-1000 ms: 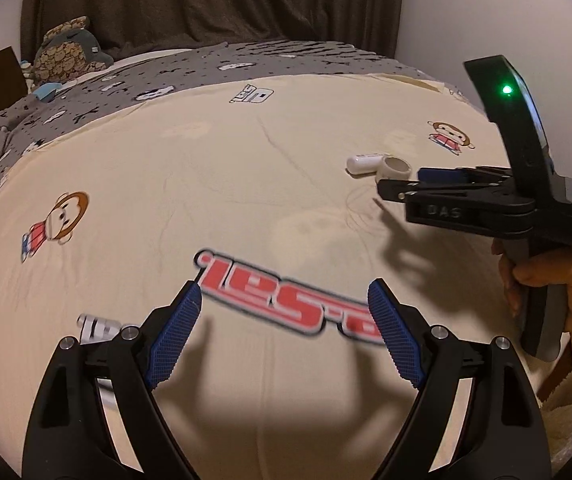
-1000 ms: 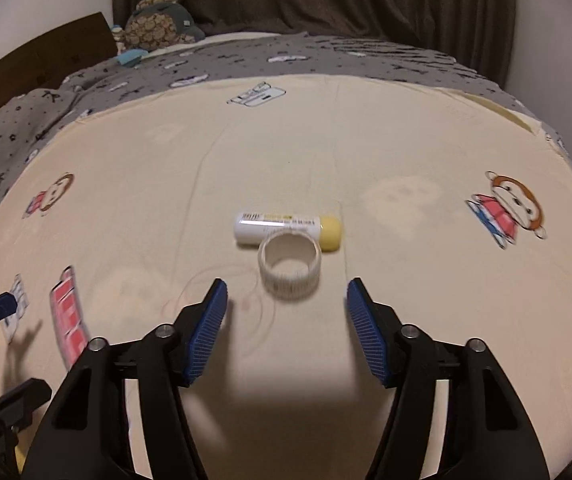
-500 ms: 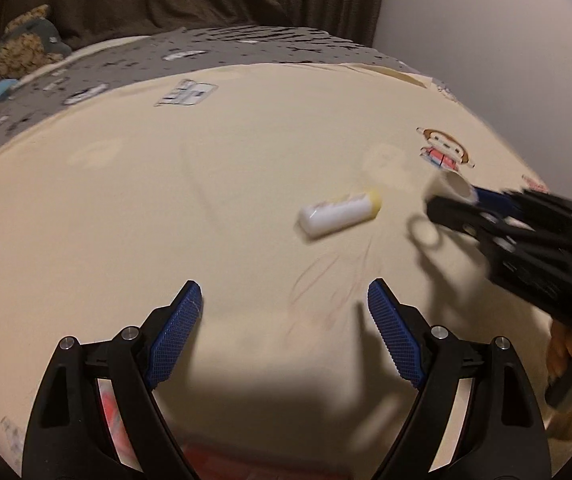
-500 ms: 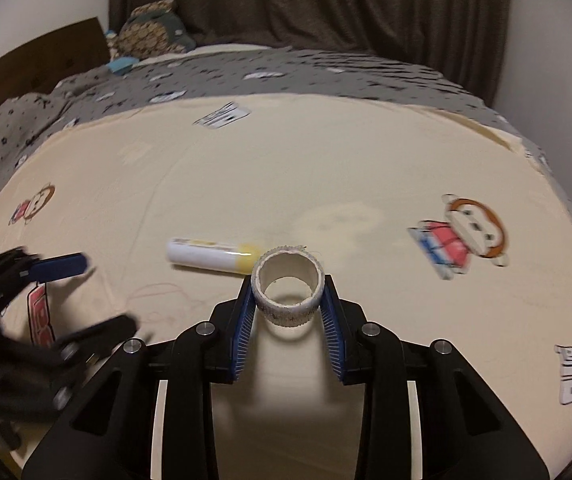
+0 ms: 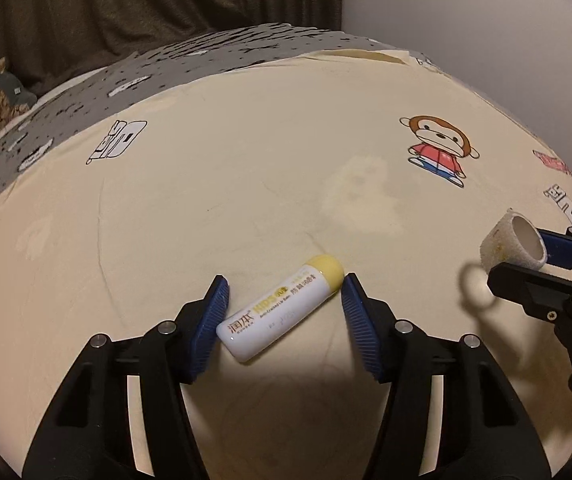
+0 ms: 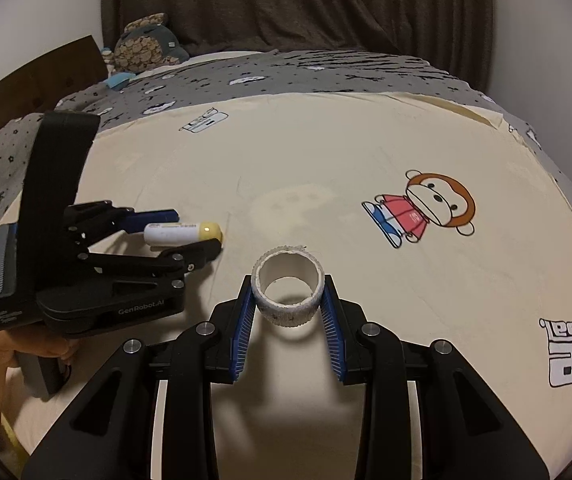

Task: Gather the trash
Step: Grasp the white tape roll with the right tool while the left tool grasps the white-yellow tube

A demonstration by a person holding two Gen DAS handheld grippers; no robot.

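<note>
Your left gripper (image 5: 284, 316) straddles the lip balm tube (image 5: 282, 314) on the cream bedsheet (image 5: 246, 168); its jaws have just been closing, pads near both ends but not clearly pressing (the tube's long axis runs slantwise across the gap). A second ago the tube lay far off. Your right gripper (image 6: 287, 308) holds the tape roll core (image 6: 287, 290), lifted.

bed: cream cartoon sheet (image 6: 325, 152) | curtain (image 6: 286, 4): dark | wall (image 5: 465, 20): white

one lip balm tube (image 5: 282, 314), one tape ring (image 6: 288, 286), one plush toy (image 6: 146, 46), two grippers (image 5: 284, 320) (image 6: 288, 312)
</note>
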